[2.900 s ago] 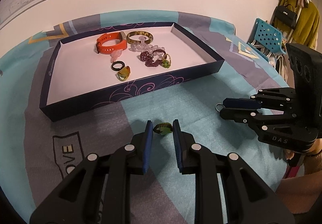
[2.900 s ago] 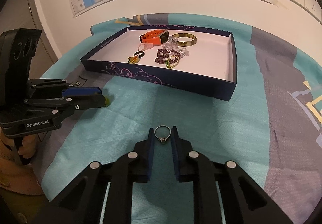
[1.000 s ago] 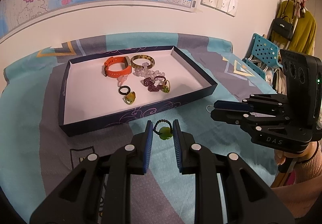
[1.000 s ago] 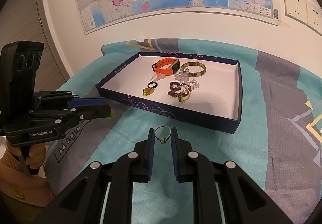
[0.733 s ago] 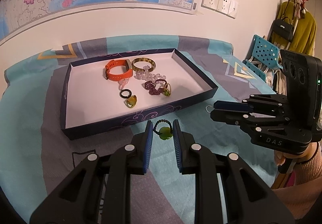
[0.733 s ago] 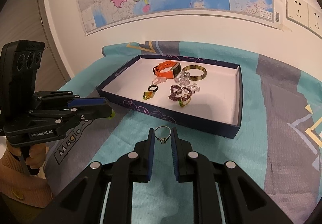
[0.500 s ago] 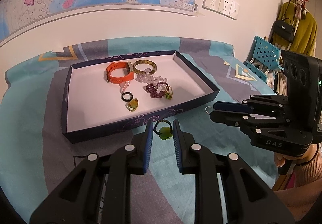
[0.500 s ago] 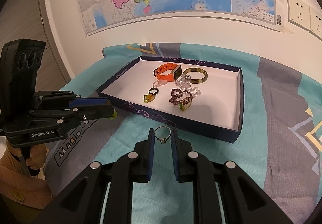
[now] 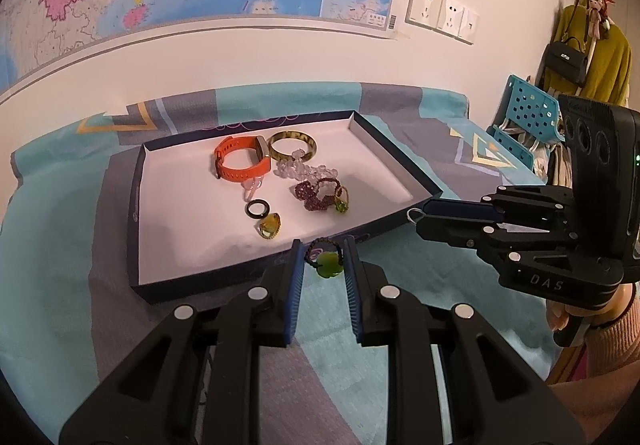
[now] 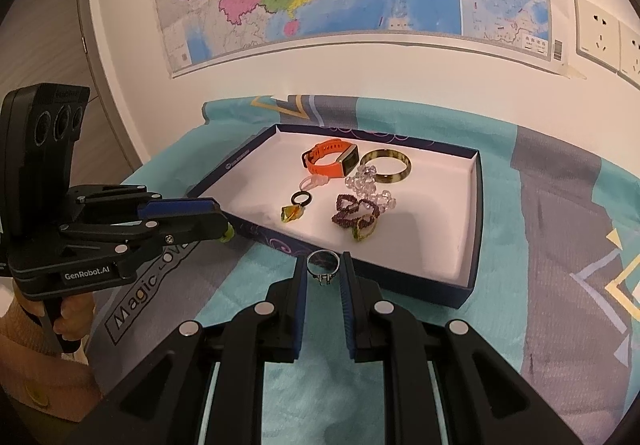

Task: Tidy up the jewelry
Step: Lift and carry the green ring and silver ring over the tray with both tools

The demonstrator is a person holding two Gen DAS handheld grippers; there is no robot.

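1. Jewelry in both grips: green bead charm [image 9: 325, 264] on a dark beaded loop, pinched between the blue pads of the left gripper [image 9: 322, 265]; silver ring [image 10: 323, 265] with a small setting, clamped upright in the right gripper [image 10: 323, 269].
2. Narrow jaws on both sides, each closed on its piece, nothing dangling loose apart from the charm's loop poking up above the pads.
3. Both pieces held in the air above the teal cloth [image 9: 400, 285], just short of the near wall of the dark box tray [image 9: 136, 229].
4. Straight ahead of both tools: white tray floor, holding the orange band [image 9: 240, 163], tortoiseshell bangle [image 9: 291, 145], clear beads [image 9: 294, 169], purple beaded piece [image 9: 316, 197], black ring [image 9: 258, 208] and amber stone [image 9: 270, 225].
5. Key relation: tray's long axis lying across the line of the fingers, near wall between each held piece and the floor, so a lift over the wall and forward seems called for.
6. Left gripper looking nearer the wall, bare floor at the left front corner close by; right gripper facing bare floor on the tray's right side [image 10: 440, 221].
7. Likely risk: ring slipping or rolling on release.
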